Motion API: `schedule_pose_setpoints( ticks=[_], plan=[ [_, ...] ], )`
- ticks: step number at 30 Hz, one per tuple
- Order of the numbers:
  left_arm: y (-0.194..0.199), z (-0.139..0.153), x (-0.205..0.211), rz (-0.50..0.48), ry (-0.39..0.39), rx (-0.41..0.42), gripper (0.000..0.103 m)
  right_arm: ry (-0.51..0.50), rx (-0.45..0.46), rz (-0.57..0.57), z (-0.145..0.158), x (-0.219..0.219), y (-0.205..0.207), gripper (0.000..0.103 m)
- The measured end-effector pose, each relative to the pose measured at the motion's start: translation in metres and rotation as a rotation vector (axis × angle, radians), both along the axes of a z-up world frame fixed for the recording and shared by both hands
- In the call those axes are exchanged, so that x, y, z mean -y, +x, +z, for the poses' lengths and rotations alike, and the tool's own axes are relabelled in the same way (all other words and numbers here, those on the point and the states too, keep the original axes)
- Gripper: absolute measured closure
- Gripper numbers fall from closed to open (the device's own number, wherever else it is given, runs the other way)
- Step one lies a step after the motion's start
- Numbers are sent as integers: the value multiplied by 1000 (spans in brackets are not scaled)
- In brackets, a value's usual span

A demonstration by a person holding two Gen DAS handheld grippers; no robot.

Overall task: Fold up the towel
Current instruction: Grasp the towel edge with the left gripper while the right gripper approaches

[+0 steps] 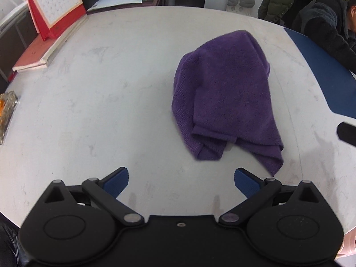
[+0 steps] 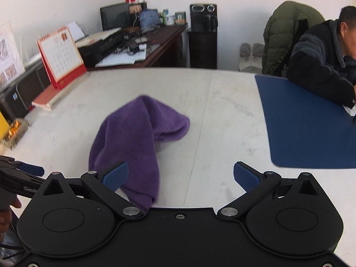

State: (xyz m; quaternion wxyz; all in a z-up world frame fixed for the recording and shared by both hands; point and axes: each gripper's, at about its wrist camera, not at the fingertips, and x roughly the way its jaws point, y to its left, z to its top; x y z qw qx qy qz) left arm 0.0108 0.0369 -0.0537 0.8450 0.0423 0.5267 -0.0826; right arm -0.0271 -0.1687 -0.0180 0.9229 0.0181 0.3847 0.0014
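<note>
**Purple towel in a loose heap, both claws gaping**

Nearest, the left claw [image 1: 181, 179] and right claw [image 2: 180, 174] are spread wide and grip nothing, apparently poised toward cloth edges. Just beyond, the towel [image 1: 224, 98] lies bunched on the white table [image 1: 100, 93], not flat or squarely folded. Farther off stands a red calendar [image 1: 52, 4].

Table: white marbled top [image 2: 222, 102] spreading ahead of the tool.
Desk calendar: red-framed [image 2: 61, 57], upright, far left.
Books: flat stack [image 1: 42, 51] under the calendar.
Blue mat: [image 2: 307, 129] on the right.
Person: dark sleeve [image 2: 320, 77] resting on the mat.
Green jacket: [image 2: 282, 33] behind.
</note>
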Motion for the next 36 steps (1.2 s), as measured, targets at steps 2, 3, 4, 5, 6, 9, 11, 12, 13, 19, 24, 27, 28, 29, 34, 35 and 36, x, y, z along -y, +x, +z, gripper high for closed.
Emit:
schedule_pose_setpoints(
  ticks=[2, 3, 4, 5, 6, 9, 11, 12, 13, 19, 24, 27, 28, 29, 34, 35, 36],
  plan=[
    [0, 0, 2, -3, 18, 6, 1, -13, -28, 38, -10, -6, 7, 0],
    [0, 0, 3, -7, 26, 10, 1, -19, -42, 57, -15, -9, 10, 0],
    [0, 1, 5, -12, 32, 15, 1, -26, -56, 76, -20, -13, 14, 0],
    [0, 2, 6, -18, 38, 19, 1, -32, -70, 94, -24, -16, 17, 0],
    [1, 2, 7, -22, 42, 23, 1, -50, -78, 111, -29, -19, 21, 0],
    [5, 2, 10, -40, 44, 38, 1, -71, -90, 149, -35, -25, 27, 0],
    [10, 2, 10, -47, 43, 55, 1, -85, -97, 175, -39, -28, 32, 1],
    [12, 1, 10, -50, 37, 57, 1, -87, -93, 182, -37, -28, 32, 1],
    [15, 0, 10, -53, 31, 59, 1, -90, -88, 189, -35, -28, 32, 1],
    [28, -9, 14, -91, 38, 53, 6, -113, -73, 224, -32, -27, 33, 1],
    [36, -13, 19, -124, 32, 48, 8, -109, -84, 218, -36, -25, 35, 1],
    [40, -13, 23, -149, 28, 48, 10, -116, -80, 217, -34, -27, 35, 1],
    [40, -12, 25, -156, 27, 50, 11, -119, -77, 215, -33, -27, 34, 1],
    [41, -10, 27, -168, 26, 55, 12, -121, -74, 213, -31, -27, 33, 1],
    [40, -6, 36, -224, 19, 76, 17, -134, -57, 201, -24, -28, 28, 1],
    [40, -6, 38, -239, 17, 79, 18, -136, -54, 199, -23, -28, 28, 1],
    [39, -7, 40, -253, 16, 80, 18, -139, -51, 197, -21, -29, 27, 1]
  ],
)
